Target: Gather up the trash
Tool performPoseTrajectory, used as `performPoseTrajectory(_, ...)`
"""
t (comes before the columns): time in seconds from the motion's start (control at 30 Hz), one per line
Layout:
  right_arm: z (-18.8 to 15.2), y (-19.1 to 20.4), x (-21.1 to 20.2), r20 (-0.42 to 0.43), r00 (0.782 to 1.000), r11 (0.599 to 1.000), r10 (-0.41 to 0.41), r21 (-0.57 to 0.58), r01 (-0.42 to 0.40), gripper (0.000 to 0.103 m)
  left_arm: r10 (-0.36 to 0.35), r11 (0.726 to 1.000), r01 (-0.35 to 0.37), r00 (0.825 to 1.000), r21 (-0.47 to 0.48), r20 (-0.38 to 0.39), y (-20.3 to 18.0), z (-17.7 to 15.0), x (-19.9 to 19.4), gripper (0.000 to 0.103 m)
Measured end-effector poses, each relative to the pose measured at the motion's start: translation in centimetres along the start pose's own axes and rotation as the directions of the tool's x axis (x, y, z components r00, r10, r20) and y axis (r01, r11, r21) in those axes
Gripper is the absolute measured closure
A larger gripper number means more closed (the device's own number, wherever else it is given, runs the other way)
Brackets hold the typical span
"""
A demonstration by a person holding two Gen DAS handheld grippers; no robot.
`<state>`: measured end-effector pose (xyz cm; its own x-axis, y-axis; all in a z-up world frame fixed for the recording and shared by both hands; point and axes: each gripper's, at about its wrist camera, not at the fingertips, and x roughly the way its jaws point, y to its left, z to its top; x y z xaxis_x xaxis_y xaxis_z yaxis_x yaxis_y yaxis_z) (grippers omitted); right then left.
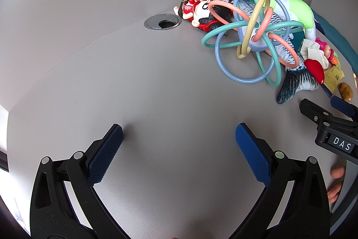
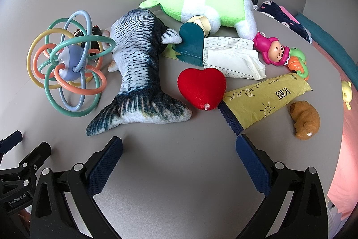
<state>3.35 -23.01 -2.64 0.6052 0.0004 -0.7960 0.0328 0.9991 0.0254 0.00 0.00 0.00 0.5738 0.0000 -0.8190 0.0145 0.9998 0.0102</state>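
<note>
Right wrist view: the right gripper (image 2: pixel 179 156) has its fingers wide apart over the gray table (image 2: pixel 179 194), holding nothing. The trash, a yellow wrapper (image 2: pixel 266 100) and folded paper (image 2: pixel 235 55), lies just ahead beside a red heart (image 2: pixel 201 86) and a fish toy (image 2: pixel 138 64). The left gripper (image 1: pixel 179 145) is also spread apart and empty, well left of the ring toy (image 1: pixel 252 35).

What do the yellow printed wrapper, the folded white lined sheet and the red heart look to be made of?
Yellow printed wrapper: thin paper or film, creased, faint sheen. Folded white lined sheet: matte paper, sharp folds, ruled grid. Red heart: probably foam or plush, fuzzy matte surface.
</note>
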Motion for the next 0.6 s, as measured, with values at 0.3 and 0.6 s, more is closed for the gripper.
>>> performPoseTrajectory(0.3,-0.02,-0.05,0.02,0.0,1.0,1.0,0.0,0.0,0.0,0.002,0.0,1.0,0.0,1.0,0.0,0.0,0.0,0.0,0.0,0.006)
performPoseTrajectory(0.6,0.02,-0.04,0.1,0.0,1.0,1.0,0.0,0.0,0.0,0.002,0.0,1.0,0.0,1.0,0.0,0.0,0.0,0.0,0.0,0.006)
